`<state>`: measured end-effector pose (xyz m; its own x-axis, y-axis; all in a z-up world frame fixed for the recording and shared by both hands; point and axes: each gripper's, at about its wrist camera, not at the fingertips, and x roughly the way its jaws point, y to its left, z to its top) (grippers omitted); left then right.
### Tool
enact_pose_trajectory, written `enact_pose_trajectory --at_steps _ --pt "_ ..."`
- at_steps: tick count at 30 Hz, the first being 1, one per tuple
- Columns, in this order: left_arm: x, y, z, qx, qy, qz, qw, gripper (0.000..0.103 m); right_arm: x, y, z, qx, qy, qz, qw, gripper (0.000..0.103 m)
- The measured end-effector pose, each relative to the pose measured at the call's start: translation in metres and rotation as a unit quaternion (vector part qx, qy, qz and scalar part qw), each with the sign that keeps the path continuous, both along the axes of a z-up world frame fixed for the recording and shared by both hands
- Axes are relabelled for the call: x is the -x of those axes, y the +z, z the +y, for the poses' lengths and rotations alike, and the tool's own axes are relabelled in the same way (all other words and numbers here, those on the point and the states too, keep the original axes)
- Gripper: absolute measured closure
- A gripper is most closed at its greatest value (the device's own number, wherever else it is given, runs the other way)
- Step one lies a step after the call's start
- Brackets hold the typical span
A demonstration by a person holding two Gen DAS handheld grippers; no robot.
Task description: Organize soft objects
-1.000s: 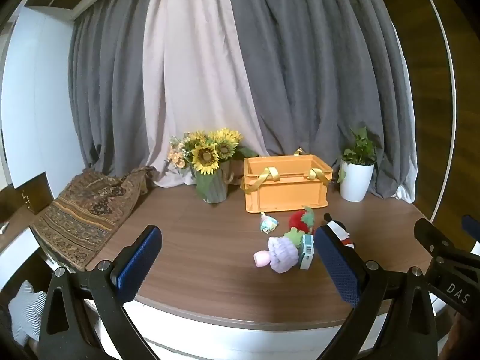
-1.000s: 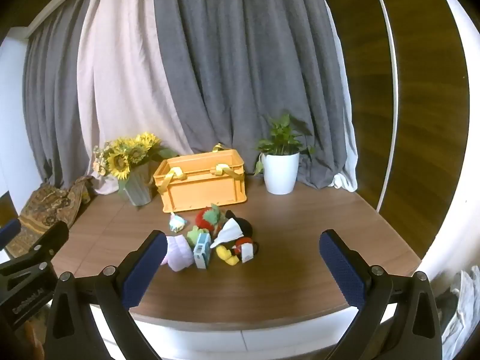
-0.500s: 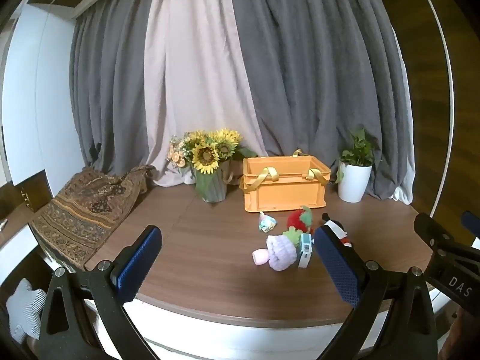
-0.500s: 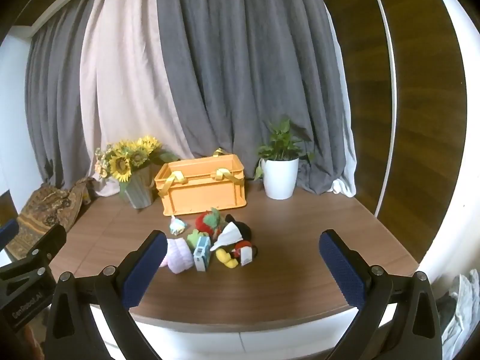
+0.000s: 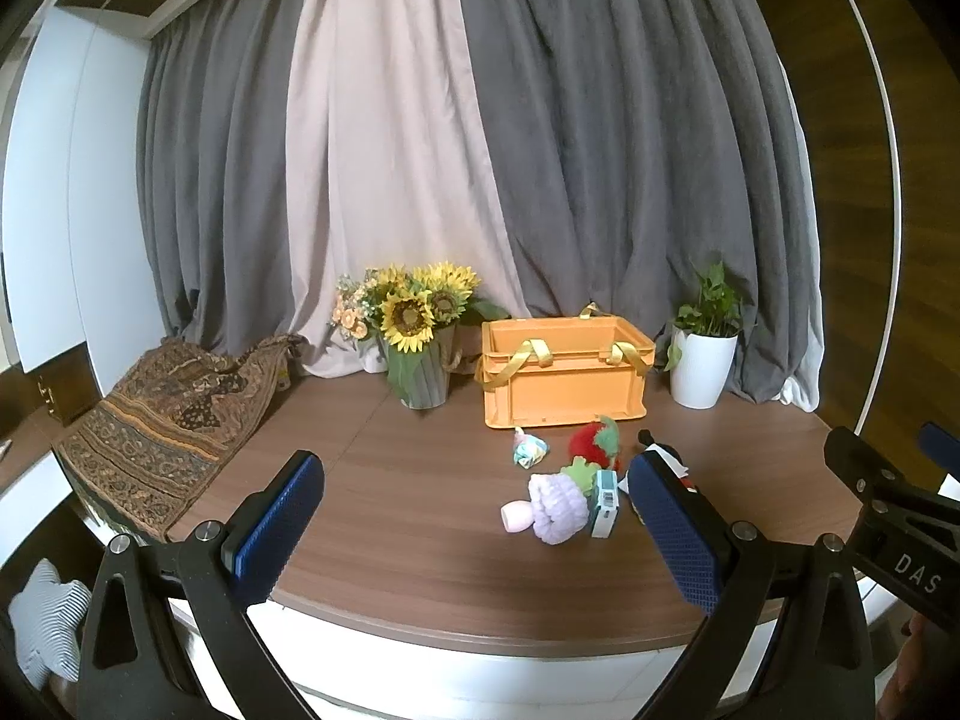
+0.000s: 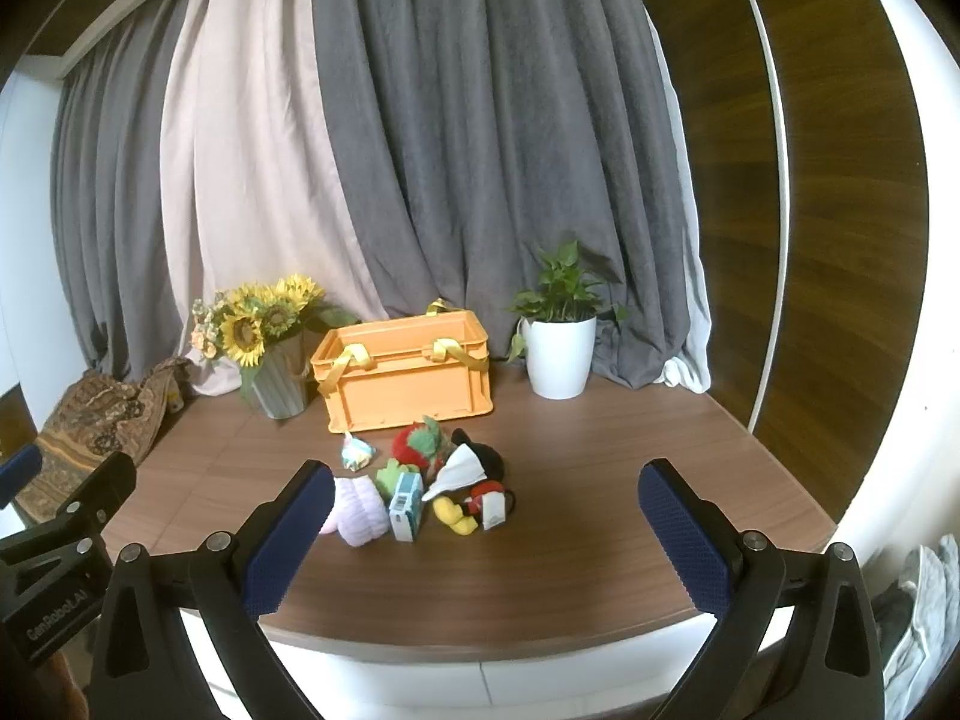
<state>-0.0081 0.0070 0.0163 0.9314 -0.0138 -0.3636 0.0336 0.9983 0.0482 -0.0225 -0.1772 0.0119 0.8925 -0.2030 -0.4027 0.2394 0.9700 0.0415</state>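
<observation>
- Far left, 9 o'clock of the surface (image 6: 570, 546): patterned cloth (image 5: 162, 420) draped over the edge. Not part of the job, by my reading.
- 11 o'clock: sunflower vase (image 6: 279, 384), just beside the orange crate (image 6: 408, 384). The crate stands at 12 o'clock, open-topped, yellow straps hanging over its rim; nothing visible inside from here.
- Centre: the soft toys sit in 1 tight pile in front of the crate — purple plush (image 6: 360, 510), small pastel toy (image 6: 357, 455), red strawberry plush (image 6: 420, 444), black mouse plush (image 6: 474, 480), with a blue carton (image 6: 405, 504) leaning among them.
- 1 o'clock: white plant pot (image 6: 558, 360), apart from the crate.
- Risk: toys touch or overlap, so a pinch may drag a neighbour or topple the carton; plush compresses and could slip out on the lift; a wide carry near the vase or pot could knock either.
- Left tool (image 5: 474, 516): spread wide, released, holds nothing, hovers over the near edge with the pile toward its right finger.
- Right tool (image 6: 486, 534): spread just as wide, empty, touching nothing; the pile lies between its fingers but farther off.
- Judgement: no toy looks binned yet; first pick pending.
</observation>
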Motion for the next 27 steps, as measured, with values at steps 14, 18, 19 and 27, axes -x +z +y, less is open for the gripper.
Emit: enact_pose_trajectory --at_steps 14,18,19,27 --pt "0.0000 -0.0014 0.0014 0.002 0.003 -0.004 1.0000 0.000 0.0018 0.0052 0.0022 0.002 0.000 -0.004 1.000 0.000" --pt "0.0008 -0.0019 0.0024 0.004 0.004 -0.005 1.0000 0.000 0.0018 0.0062 0.0060 0.004 0.001 -0.005 1.000 0.000" --pt "-0.0004 -0.0013 0.0020 0.004 0.004 -0.005 1.0000 0.000 0.0017 0.0066 0.0062 0.003 0.001 -0.006 1.000 0.000" --pt "0.0011 -0.0029 0.0022 0.005 0.002 -0.006 1.0000 0.000 0.0030 0.0073 0.0079 0.004 0.001 -0.006 1.000 0.000"
